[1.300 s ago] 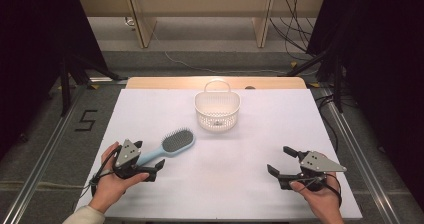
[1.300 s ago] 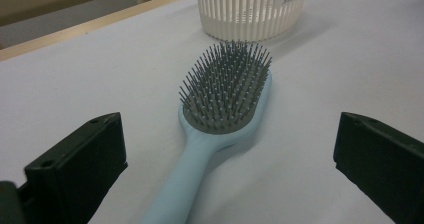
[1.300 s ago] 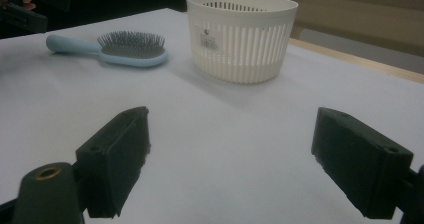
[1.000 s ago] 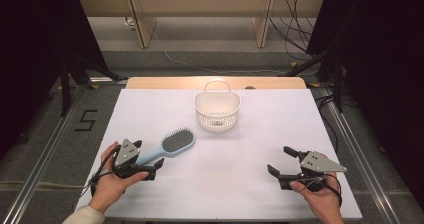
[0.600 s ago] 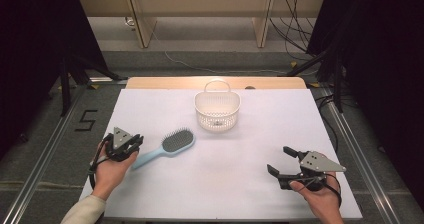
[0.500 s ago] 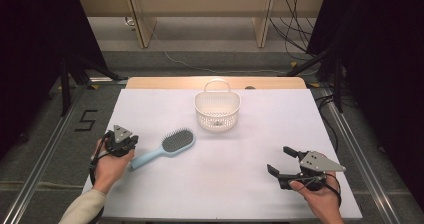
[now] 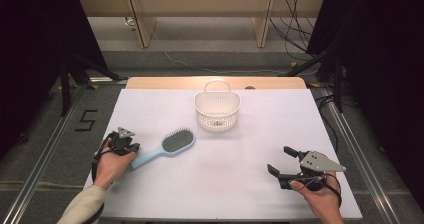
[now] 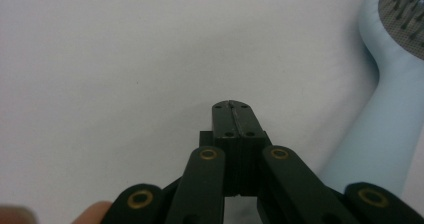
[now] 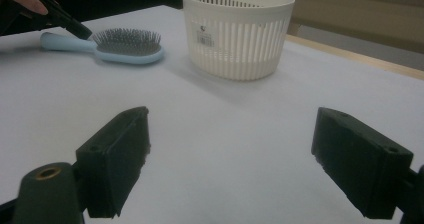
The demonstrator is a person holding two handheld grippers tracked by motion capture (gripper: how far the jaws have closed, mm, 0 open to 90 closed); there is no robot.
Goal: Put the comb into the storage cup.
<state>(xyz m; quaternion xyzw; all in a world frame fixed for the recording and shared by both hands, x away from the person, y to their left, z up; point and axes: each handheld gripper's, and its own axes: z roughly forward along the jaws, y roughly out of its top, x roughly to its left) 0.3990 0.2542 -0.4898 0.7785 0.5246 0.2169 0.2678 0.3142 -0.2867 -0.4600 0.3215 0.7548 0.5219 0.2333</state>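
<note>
A white-topped bench (image 7: pixel 250 184) stood on a grey floor (image 7: pixel 45 149) marked with a black "5" (image 7: pixel 86 120). Beyond it ran pale wooden furniture legs (image 7: pixel 141 24) and loose cables (image 7: pixel 295 14). Dark curtains (image 7: pixel 30 44) hung at both sides.

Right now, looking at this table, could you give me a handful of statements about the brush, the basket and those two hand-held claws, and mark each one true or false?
1. The hairbrush lies on the table, outside the basket. True.
2. The left gripper is clamped on the brush handle. False: its jaws are shut on nothing, beside the handle.
3. The right gripper has its jaws wide apart. True.
4. The basket lies tipped on its side. False: it stands upright, handle up.
5. The brush's bristles face down. False: they face up.
</note>
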